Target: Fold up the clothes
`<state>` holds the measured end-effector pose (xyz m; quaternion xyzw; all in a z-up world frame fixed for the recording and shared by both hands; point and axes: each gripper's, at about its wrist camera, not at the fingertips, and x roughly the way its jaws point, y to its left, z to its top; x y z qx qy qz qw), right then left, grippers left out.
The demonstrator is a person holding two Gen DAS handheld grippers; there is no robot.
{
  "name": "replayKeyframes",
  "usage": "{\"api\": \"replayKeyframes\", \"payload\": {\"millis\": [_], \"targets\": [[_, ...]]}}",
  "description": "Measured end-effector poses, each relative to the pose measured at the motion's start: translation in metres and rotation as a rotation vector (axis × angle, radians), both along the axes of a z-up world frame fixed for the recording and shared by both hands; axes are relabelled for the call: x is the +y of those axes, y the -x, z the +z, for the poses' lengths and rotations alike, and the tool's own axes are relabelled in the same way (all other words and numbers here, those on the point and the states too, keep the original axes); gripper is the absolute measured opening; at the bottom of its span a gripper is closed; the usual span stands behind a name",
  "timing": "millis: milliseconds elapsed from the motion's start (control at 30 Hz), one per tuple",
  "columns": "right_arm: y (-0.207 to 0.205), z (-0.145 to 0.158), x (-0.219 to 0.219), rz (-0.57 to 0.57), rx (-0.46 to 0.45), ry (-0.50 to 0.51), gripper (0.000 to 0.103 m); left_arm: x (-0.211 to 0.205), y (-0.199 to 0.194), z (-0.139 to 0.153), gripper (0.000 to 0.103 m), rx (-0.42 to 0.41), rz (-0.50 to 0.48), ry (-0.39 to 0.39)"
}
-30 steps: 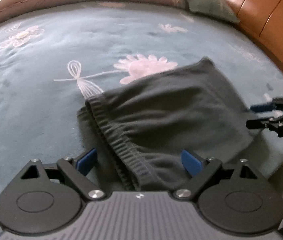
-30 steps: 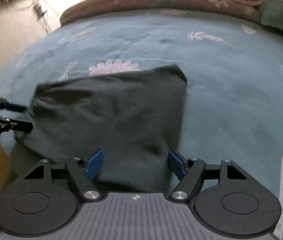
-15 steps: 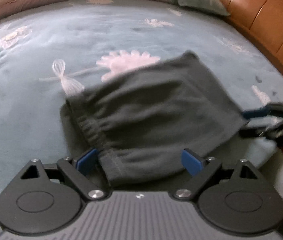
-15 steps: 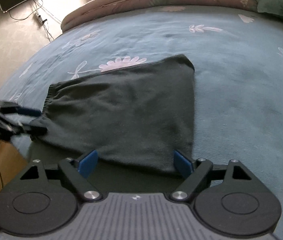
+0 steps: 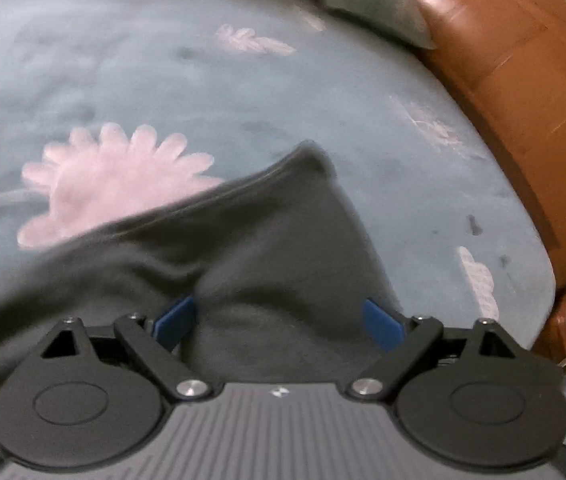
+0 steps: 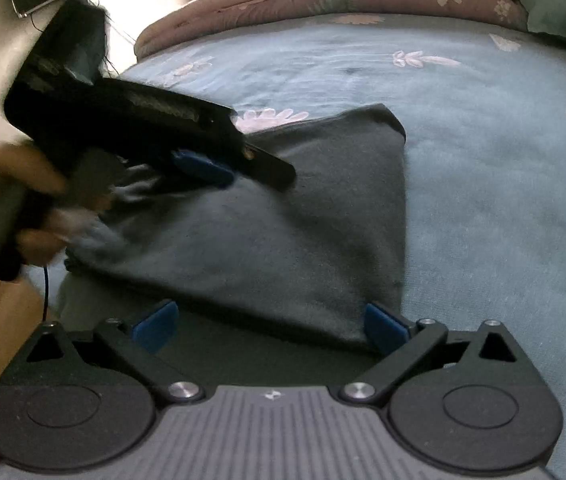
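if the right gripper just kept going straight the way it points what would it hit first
Most likely the dark folded garment, which lies directly ahead of the right gripper on the blue bedspread. Its fingers are opening, with cloth between them, not pinched. Depth is hard to judge.

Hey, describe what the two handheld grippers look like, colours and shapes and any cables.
Both the left gripper and right gripper have black linkage arms, round black discs, silver pivot screws, blue finger pads and a ribbed grey body. A thin black cable hangs below the left one.
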<state>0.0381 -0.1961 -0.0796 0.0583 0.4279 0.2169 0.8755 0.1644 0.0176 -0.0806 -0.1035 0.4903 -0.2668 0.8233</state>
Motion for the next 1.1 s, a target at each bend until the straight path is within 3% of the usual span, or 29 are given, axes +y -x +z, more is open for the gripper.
{"api": "replayKeyframes", "payload": {"millis": [133,233,300,400,567,633,733,833,967,1100], "targets": [[0.0,0.0,-0.001,-0.006,-0.003,-0.02,0.102,0.003,0.008,0.021,0.093,0.021,0.018,0.02],[0.0,-0.001,-0.003,-0.012,-0.006,-0.032,0.102,-0.001,0.023,0.034,0.093,0.028,-0.016,0.076],[0.001,-0.001,-0.003,-0.014,-0.009,-0.035,0.102,-0.007,0.029,0.028,0.093,0.049,-0.039,0.076],[0.0,-0.001,-0.003,-0.016,-0.007,-0.036,0.102,-0.015,0.032,0.004,0.093,0.089,-0.044,0.018],[0.001,-0.001,-0.002,-0.016,-0.01,-0.021,0.102,-0.01,0.048,0.023,0.093,0.078,-0.053,0.043],[0.001,-0.001,-0.001,-0.018,-0.012,-0.019,0.102,-0.005,0.056,0.022,0.094,0.072,-0.032,0.067],[0.002,0.0,0.001,-0.022,-0.011,-0.015,0.102,0.001,0.061,0.002,0.093,0.13,-0.02,0.069],[0.004,0.007,0.003,-0.028,-0.016,0.008,0.102,0.018,0.061,0.018,0.093,0.104,0.026,0.113],[0.006,0.03,0.007,-0.006,-0.091,-0.008,0.101,0.052,0.052,0.045,0.093,0.007,0.121,0.099],[-0.002,0.051,0.034,0.122,-0.152,-0.035,0.101,0.084,0.039,0.041,0.093,0.038,0.201,0.14]]}}
